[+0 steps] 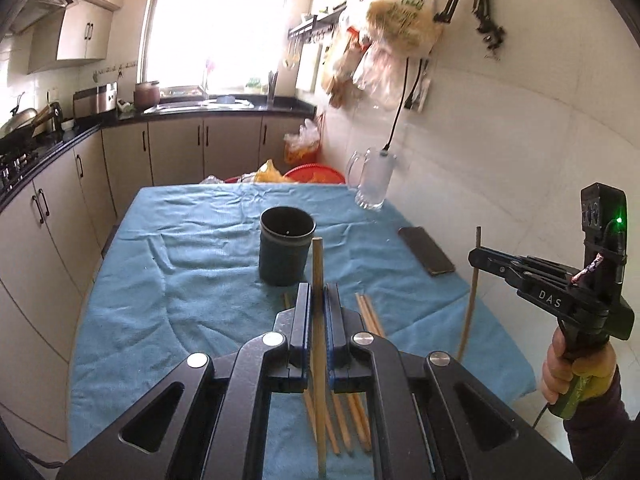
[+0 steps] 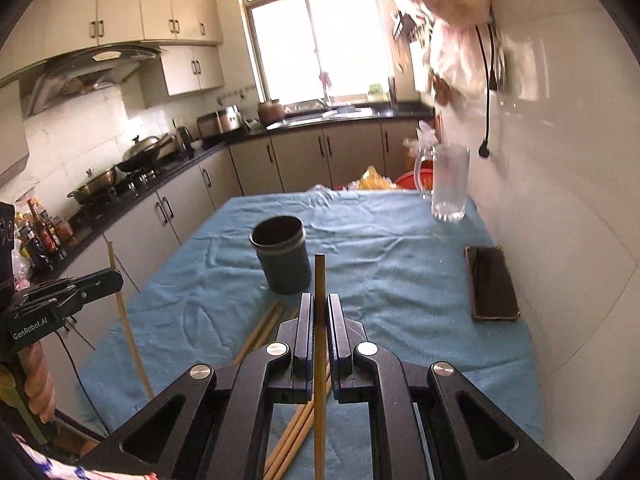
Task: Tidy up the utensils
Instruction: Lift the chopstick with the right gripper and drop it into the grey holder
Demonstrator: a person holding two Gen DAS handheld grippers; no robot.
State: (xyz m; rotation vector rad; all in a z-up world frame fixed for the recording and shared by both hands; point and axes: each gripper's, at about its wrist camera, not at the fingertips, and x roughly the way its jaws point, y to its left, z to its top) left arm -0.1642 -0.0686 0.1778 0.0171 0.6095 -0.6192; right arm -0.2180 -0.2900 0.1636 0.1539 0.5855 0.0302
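Observation:
A dark round utensil cup stands upright and empty on the blue cloth; it also shows in the right wrist view. My left gripper is shut on a wooden chopstick, held upright above the table just in front of the cup. My right gripper is shut on another upright chopstick, also short of the cup. Each gripper shows in the other's view: the right with its stick, the left with its stick. Several loose chopsticks lie on the cloth below the grippers.
A table under a blue cloth stands against the white tiled wall on the right. A glass mug stands at the far right corner and a dark phone lies near the right edge. Kitchen counters run along the left and back.

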